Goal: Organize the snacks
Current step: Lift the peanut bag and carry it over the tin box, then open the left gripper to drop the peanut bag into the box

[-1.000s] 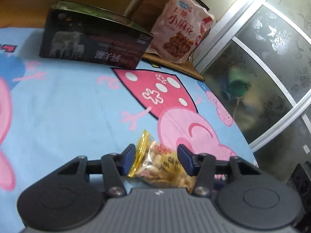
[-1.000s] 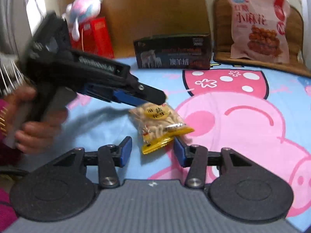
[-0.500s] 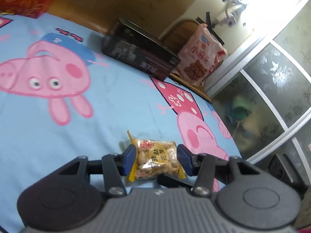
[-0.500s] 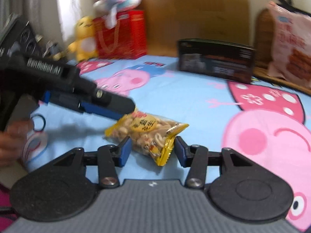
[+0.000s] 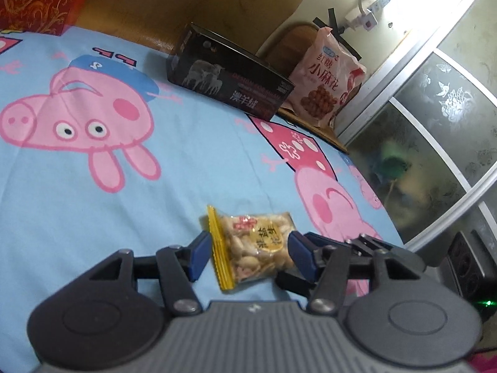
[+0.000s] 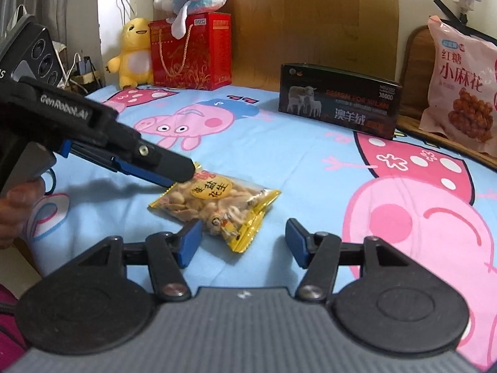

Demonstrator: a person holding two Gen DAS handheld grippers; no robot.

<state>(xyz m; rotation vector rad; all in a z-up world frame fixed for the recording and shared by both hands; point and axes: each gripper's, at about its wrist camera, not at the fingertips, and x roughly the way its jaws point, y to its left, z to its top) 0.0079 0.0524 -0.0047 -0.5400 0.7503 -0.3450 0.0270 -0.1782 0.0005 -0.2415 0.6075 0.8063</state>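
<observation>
A small clear packet of peanuts with yellow ends (image 5: 251, 244) (image 6: 214, 203) lies on the blue cartoon-pig bedsheet (image 5: 93, 199). My left gripper (image 5: 247, 251) is open, its blue pads on either side of the packet, not pressing it. In the right wrist view the left gripper (image 6: 178, 174) reaches in from the left over the packet's far end. My right gripper (image 6: 242, 242) is open and empty, with the packet's near yellow end just ahead of its left pad (image 6: 189, 241).
A black box with sheep pictures (image 6: 338, 101) stands at the far edge of the bed. A big pink snack bag (image 6: 462, 90) leans on a chair at the far right. A red gift bag (image 6: 191, 51) and plush toys (image 6: 133, 52) stand at the far left.
Both grippers have moved with the packet across the sheet towards the left. The left gripper's jaws have widened and the packet now lies on the sheet.
</observation>
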